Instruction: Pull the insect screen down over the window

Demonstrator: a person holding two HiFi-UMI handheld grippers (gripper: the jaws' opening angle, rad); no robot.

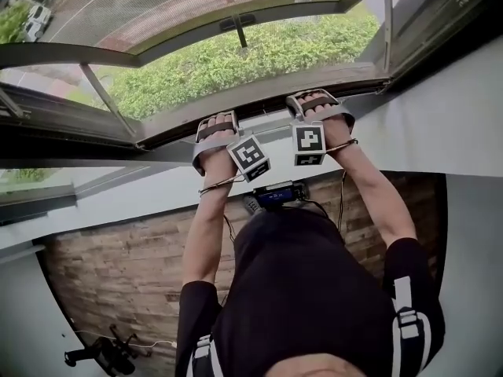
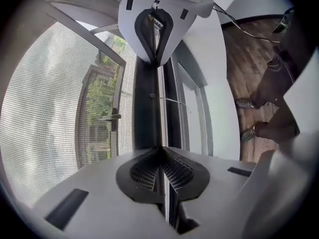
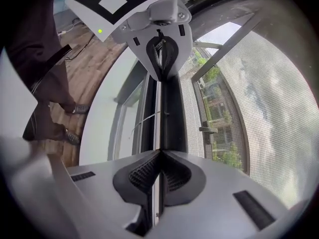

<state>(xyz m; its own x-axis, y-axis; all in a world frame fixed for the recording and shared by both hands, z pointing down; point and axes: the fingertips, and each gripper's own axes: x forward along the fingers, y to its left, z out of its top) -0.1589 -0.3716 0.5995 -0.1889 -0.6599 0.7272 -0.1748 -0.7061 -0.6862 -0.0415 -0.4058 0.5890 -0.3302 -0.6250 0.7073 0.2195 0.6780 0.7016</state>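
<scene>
The insect screen's dark bottom rail runs across the window opening, with grey mesh stretching away above it. My left gripper and right gripper both reach up to that rail, side by side. In the left gripper view my left gripper is shut on the rail's thin edge, and the right gripper shows further along the rail. In the right gripper view my right gripper is shut on the same rail, with mesh to its right.
Beyond the mesh an outer casement with a black handle stands open over green shrubs. A white wall lies below the window frame. Wooden floor is underfoot, with a black object at the lower left.
</scene>
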